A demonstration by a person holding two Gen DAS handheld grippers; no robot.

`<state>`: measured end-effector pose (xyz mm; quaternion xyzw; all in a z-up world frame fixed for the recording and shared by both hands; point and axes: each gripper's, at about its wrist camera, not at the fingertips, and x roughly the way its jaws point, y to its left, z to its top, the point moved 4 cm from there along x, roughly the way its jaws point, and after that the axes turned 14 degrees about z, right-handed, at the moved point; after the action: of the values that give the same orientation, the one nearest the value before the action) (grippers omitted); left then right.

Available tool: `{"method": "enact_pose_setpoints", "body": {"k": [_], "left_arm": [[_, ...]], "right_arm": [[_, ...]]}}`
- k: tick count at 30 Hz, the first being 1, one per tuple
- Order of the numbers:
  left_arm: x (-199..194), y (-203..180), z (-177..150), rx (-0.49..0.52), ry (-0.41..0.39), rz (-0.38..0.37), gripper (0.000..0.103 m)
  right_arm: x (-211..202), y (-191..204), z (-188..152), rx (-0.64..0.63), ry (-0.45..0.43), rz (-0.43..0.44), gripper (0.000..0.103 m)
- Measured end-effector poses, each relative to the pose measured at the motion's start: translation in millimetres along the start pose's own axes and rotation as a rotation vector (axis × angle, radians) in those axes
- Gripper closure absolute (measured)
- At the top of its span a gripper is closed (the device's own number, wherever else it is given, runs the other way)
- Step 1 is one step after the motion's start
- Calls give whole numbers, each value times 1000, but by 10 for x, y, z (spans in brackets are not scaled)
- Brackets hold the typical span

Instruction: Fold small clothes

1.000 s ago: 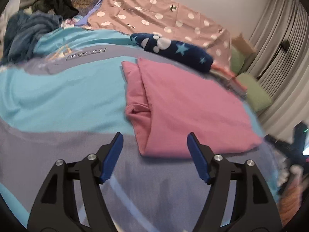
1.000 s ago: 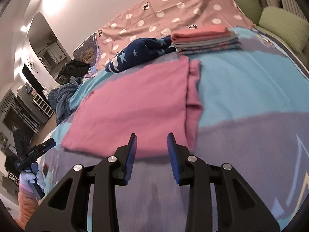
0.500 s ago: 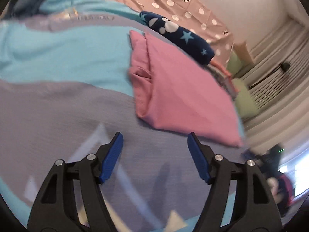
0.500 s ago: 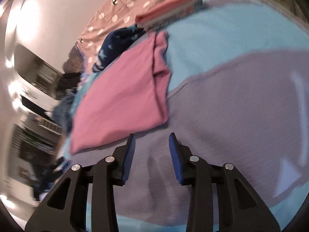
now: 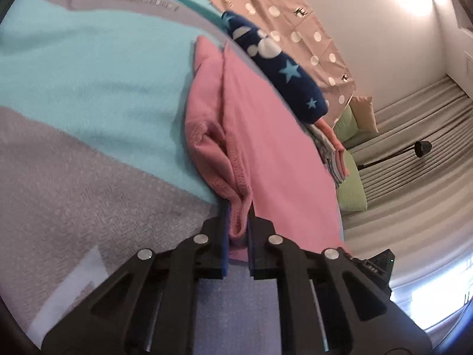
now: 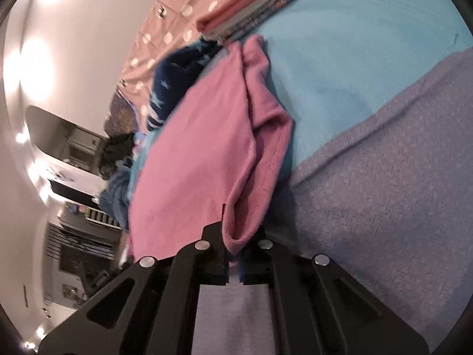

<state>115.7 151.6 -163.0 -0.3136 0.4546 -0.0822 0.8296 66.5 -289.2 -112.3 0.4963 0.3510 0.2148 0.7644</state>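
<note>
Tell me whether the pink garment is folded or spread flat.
Folded: the pink garment lies in doubled layers, one side turned over the middle.

Pale walls (image 5: 384,44) glare with lamplight; grey curtains (image 5: 414,124) hang behind a black lamp (image 5: 422,148).

We were in a home, in what looked like a bedroom or a lived-in family room. The work surface was a soft spread, a teal and grey blanket (image 5: 88,94), not a bench or a counter. Behind it a pink polka-dot sheet (image 5: 298,20) hung against a plain wall, and green cushions (image 5: 351,183) lay beside long pleated curtains (image 5: 414,136) with a black lamp (image 5: 421,148) in front. A stack of folded clothes (image 6: 251,3) sat at the far edge, and a loose heap of dark laundry (image 6: 116,151) lay farther off. In the right wrist view we saw an arched opening (image 6: 71,148) leading to shelves and household clutter, blurred.
</note>
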Motion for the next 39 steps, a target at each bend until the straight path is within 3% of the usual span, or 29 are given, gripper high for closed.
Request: {"method": "enact_pose_setpoints", "body": {"k": [3,6,10,13,15,18,19,22,23,25,27,29,34,37,39], "left_arm": [[-286,-92,84,28,-51,-39,95],[-598,-226,86,94,-86,-51,96],[-913,-289,-258,212,-55,8,96],[-1039,-136,-597,226,-9,57,96],[-1098,49,-777,210,-7,149,95],[-1242,300,-776,209,-110,443,94],[-1322,316,-722,201,-150,486,94],[-1445,23,-592,230,-218,403,91],[-1404,-229,-586,297,-226,366,79],[-1211,-675,-654,422,-200,305,64],[-906,-1152,-813,545,-120,211,62],[-482,-1709,-1120,687,8,87,61],[250,-2620,-1956,958,219,-102,59],[556,-2914,-2247,1004,325,-184,59],[734,-2996,-2375,1020,387,-191,57]], "right_arm": [[-157,165,71,11,-6,90,100],[-356,358,58,-22,-8,107,100],[-653,435,-271,-42,67,28,100],[-806,239,-598,-31,119,-87,100],[-900,-10,-820,-13,156,-169,98],[-1072,-136,-875,31,122,-130,95],[-1107,-131,-844,31,111,-132,90],[-1212,16,-615,-75,47,-178,83],[-1219,45,-557,-96,33,-180,82],[-1210,88,-411,-129,13,-159,79],[-1147,103,-220,-166,9,-156,75],[-1060,63,-43,-180,15,-165,73],[-853,-82,357,-160,68,-110,71],[-735,-149,526,-157,111,-77,68],[-663,-191,586,-154,144,-56,66]]}}
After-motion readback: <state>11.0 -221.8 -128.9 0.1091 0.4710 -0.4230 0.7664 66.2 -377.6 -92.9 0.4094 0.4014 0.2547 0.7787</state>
